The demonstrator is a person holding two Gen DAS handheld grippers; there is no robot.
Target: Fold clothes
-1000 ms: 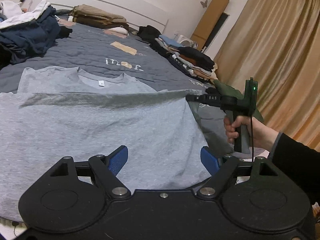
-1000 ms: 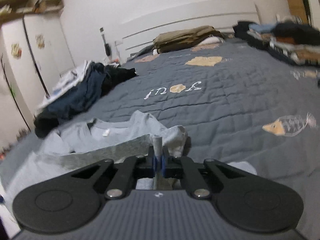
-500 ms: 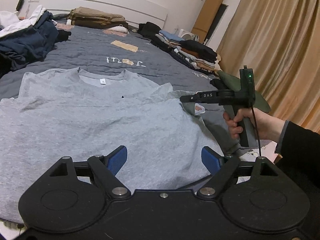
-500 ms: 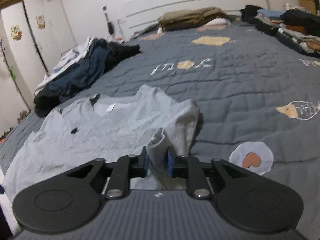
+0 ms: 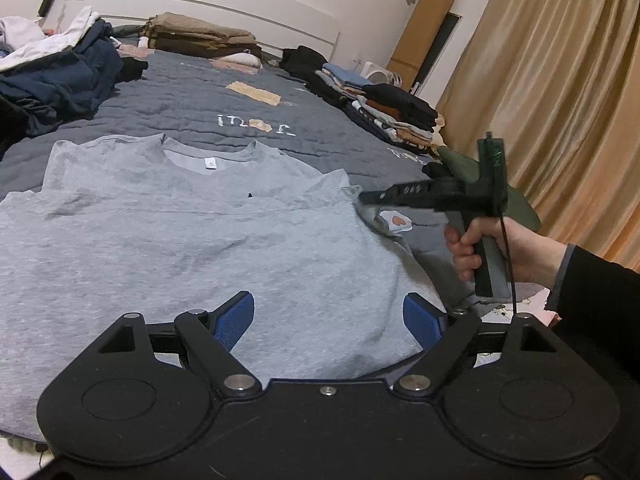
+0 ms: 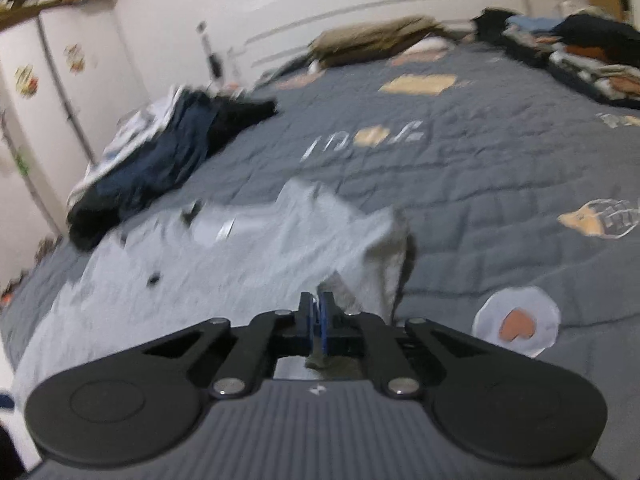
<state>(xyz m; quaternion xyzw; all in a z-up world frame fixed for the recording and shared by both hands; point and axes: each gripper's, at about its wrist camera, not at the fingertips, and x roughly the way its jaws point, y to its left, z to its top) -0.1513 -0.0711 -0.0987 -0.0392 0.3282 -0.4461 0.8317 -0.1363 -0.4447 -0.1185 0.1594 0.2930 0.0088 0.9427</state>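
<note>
Nearest the left wrist camera, the left gripper (image 5: 328, 316) hangs just over the near hem of the task's one garment. Its two blue pads stand wide apart, with nothing between them.

That garment is a light grey short-sleeved cotton T-shirt (image 5: 180, 248). It lies spread flat on the dark grey quilted bedspread (image 5: 192, 108), neck away from the cameras and its white label showing.

At the shirt's right edge a person's right hand (image 5: 500, 248), coming out of a black sleeve (image 5: 600, 300), grips the handle of the right gripper (image 6: 318, 312). Its jaws have just been closing and are now pinched almost together. The right wrist view is blurred, but a fold of the grey cloth by the right shoulder seems caught between the pads, rising behind them and drooping below.

Farther up the bed there are three lots of other clothing. A loose heap of navy and white garments (image 5: 60, 76) lies at the left. A folded stack of tan and brown pieces (image 5: 196, 36) sits against the white headboard (image 5: 200, 4). A row of folded mixed-colour clothes (image 5: 384, 108) runs along the right edge.

Beyond these, one brown cardboard roll (image 5: 424, 28) leans on the wall, and gold curtains (image 5: 560, 100) hang at the right.
</note>
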